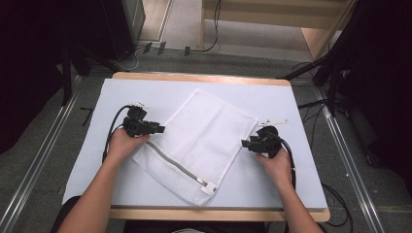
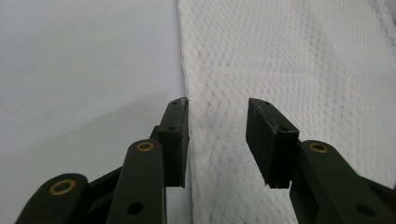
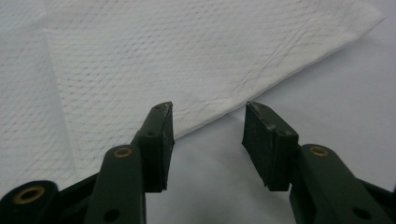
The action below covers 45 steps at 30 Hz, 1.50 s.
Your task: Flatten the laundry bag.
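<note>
Your white mesh laundry bag (image 1: 201, 145) lies flat at the centre of the high view, turned on a slant, so that one corner points toward the top of the frame and another toward the bottom. It rests on the pale sheet (image 1: 291, 179) that covers the wooden table (image 1: 218, 214). A grey zipper (image 1: 176, 165) runs along the bag's lower left edge, and its white pull tab sits near the bottom corner.

Your left gripper (image 1: 159, 129) sits at the left middle of the high view, with its tips at the bag's left edge. In the left gripper view the left gripper (image 2: 217, 135) has its jaws partly apart. One jaw stands right over the bag's (image 2: 289, 70) hem and the other over the mesh (nothing is pinched between the pads).

Your right gripper (image 1: 247, 143) sits at the right middle of the high view, just beside the bag's right edge. In the right gripper view the right gripper (image 3: 208, 140) also stands partly open and holds nothing. The bag's (image 3: 154, 60) folded edge crosses the frame just above the gap, and bare sheet shows between the pads. The left pad is close to the cloth, but whether it touches I cannot tell.
</note>
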Tool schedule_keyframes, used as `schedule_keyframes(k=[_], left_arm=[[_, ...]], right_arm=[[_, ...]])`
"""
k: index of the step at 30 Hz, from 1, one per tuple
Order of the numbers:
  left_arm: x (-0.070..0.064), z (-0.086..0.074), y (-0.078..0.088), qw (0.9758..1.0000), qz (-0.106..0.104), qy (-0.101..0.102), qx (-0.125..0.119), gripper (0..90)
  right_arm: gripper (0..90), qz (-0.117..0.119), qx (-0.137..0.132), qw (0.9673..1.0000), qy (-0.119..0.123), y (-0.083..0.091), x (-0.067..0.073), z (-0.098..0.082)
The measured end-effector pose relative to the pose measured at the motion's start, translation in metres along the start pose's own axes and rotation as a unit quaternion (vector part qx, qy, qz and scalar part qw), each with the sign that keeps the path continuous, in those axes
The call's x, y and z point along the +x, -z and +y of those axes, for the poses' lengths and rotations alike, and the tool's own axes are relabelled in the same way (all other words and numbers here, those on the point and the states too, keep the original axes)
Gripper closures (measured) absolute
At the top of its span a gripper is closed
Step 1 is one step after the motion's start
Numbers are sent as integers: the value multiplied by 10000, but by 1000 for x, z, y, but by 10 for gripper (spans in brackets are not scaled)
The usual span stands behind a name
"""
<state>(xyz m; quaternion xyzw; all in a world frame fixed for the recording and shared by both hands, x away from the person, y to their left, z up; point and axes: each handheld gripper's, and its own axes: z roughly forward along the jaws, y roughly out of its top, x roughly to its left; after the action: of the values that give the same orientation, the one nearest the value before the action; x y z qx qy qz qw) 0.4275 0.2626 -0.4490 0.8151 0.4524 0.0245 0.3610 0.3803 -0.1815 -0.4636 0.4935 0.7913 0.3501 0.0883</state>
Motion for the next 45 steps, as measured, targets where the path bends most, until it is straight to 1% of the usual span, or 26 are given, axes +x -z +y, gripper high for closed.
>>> schedule_keyframes(k=[3, 4, 5, 8, 10, 11, 12, 13, 15, 17, 18, 21, 24, 27, 28, 30, 34, 37, 38, 40, 41, 44, 45], left_arm=[[1, -1, -4, 10000, 34, -25, 71, 602], [0, -1, -5, 10000, 46, -20, 66, 602], [0, -1, -6, 10000, 34, -15, 58, 605], [-3, -1, -7, 10000, 6, -46, 67, 636], [-5, -1, -9, 9999, 33, -105, 68, 681], [-6, -2, -9, 9998, 74, -141, 76, 709], [-7, -2, -10, 9999, 57, -131, 89, 740], [-7, -3, -10, 9999, 27, -91, 95, 775], [-9, -3, -11, 9999, 45, -62, 128, 840], [-9, -3, -11, 9998, -18, -54, 174, 878], [-9, -3, -11, 9997, -94, -16, 209, 888], [-8, -3, -11, 9995, -204, 79, 238, 899], [-8, -3, -10, 9993, -277, 158, 214, 900], [-10, -3, -6, 9993, -307, 175, 144, 900], [-11, -4, -4, 9994, -293, 186, 84, 900], [-13, -6, -2, 9993, -304, 201, 49, 900], [-16, -11, 4, 9993, -310, 204, 0, 900], [-18, -14, 7, 9993, -303, 201, -12, 900], [-19, -15, 8, 9993, -300, 230, -29, 900], [-19, -18, 10, 9991, -320, 257, -47, 900], [-20, -19, 11, 9992, -326, 245, -31, 900], [-21, -23, 13, 9987, -407, 300, -72, 900], [-21, -24, 14, 9982, -462, 369, -97, 900]], right_arm=[[519, 19, 44, 10000, 75, -6, 5, -1], [508, -9, 65, 9999, 130, -8, 8, -1], [507, -48, 39, 9997, 239, -9, 10, -1], [516, -103, 10, 9994, 330, -14, 15, 2], [573, -230, 0, 9986, 468, -17, 19, 3], [625, -337, -3, 9979, 548, -17, 20, 4], [655, -423, 15, 9972, 610, -17, 21, 4], [694, -437, 7, 9973, 590, -17, 20, 5], [795, -369, 2, 9982, 481, -17, 17, 6], [875, -217, 49, 9992, 345, -17, 15, 7], [888, -158, 57, 9993, 319, -18, 15, 8], [900, -175, 119, 9991, 376, -19, 16, 10], [900, -119, 141, 9993, 339, -19, 14, 12], [900, -89, 115, 9994, 323, -21, 11, 15], [900, -66, 129, 9994, 302, -22, 11, 16], [900, -97, 134, 9994, 320, -23, 10, 19], [900, -86, 100, 9995, 304, -26, 6, 26], [900, -54, 113, 9996, 243, -29, 2, 31], [900, -49, 85, 9997, 224, -29, 1, 33], [900, -33, 115, 9998, 184, -31, -1, 36], [900, -29, 106, 9997, 198, -32, -2, 38], [900, -3, 92, 9998, 168, -34, -4, 43], [900, 3, 92, 9998, 180, -36, -5, 45]])
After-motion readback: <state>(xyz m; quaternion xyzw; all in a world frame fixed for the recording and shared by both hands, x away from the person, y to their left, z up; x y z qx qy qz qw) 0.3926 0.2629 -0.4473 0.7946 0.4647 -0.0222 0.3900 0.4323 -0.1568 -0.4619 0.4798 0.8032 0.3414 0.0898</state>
